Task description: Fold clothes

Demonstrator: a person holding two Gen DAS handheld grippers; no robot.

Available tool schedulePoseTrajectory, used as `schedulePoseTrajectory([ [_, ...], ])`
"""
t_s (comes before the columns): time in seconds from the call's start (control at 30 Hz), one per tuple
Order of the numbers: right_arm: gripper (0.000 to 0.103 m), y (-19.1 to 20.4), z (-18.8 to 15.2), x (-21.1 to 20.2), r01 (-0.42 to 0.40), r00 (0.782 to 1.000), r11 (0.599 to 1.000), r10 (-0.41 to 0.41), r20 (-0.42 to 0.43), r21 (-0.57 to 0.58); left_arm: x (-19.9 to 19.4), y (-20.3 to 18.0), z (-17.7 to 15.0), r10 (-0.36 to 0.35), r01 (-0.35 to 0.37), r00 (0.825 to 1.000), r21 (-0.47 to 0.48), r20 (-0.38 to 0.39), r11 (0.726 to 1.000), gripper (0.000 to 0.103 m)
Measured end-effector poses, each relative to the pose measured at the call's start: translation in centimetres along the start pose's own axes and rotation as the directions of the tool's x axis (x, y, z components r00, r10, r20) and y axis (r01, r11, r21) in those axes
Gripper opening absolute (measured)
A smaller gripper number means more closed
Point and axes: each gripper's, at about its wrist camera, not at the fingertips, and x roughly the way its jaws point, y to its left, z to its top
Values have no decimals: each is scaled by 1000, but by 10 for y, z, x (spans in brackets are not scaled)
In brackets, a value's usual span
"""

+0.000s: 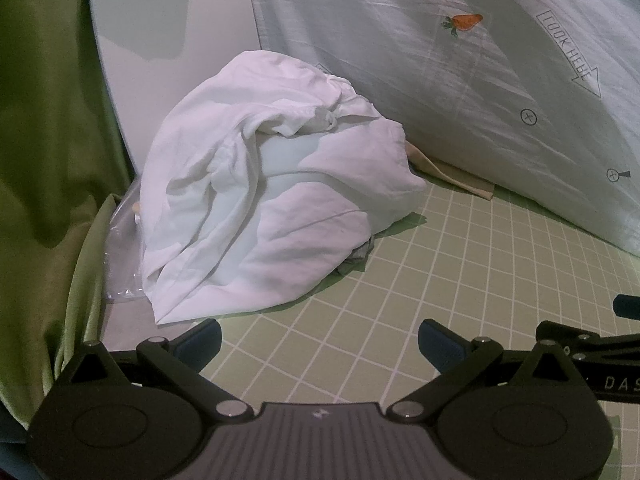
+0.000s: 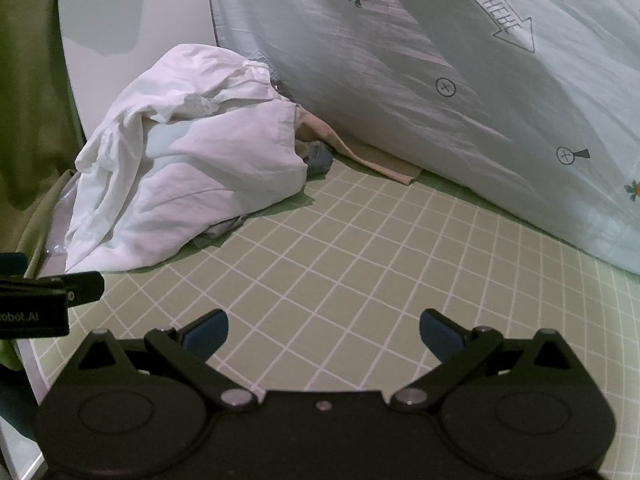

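While unheld — white garment [image 1: 256,184], crumpled.

A home bedroom: carrot-print pillow [image 1: 460,80], green grid bedsheet [image 1: 440,280], green curtain [image 1: 44,140].

White garment [image 1: 256,184] crumpled in a heap, unfolded, at 10 o'clock on the green grid sheet [image 1: 460,280]; beige cloth [image 2: 360,152] flat at its 3 o'clock.

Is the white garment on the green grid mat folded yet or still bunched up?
Bunched up: the white garment sits in a rumpled heap with loose creases, no flat layers.
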Motion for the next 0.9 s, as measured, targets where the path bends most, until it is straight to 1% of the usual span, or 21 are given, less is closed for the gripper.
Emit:
schedulePoseTrajectory([
  [0.7, 103, -2, 1, 9, -1, 1000, 1000, 1, -30, 6, 9, 3, 3, 0, 1, 1000, 1, -29, 1000, 103],
  [0.9, 103, -1, 9, 19, 2, 999, 1000, -2, -42, 6, 16, 11, 17, 21, -21, 999, 6, -31, 1000, 103],
])
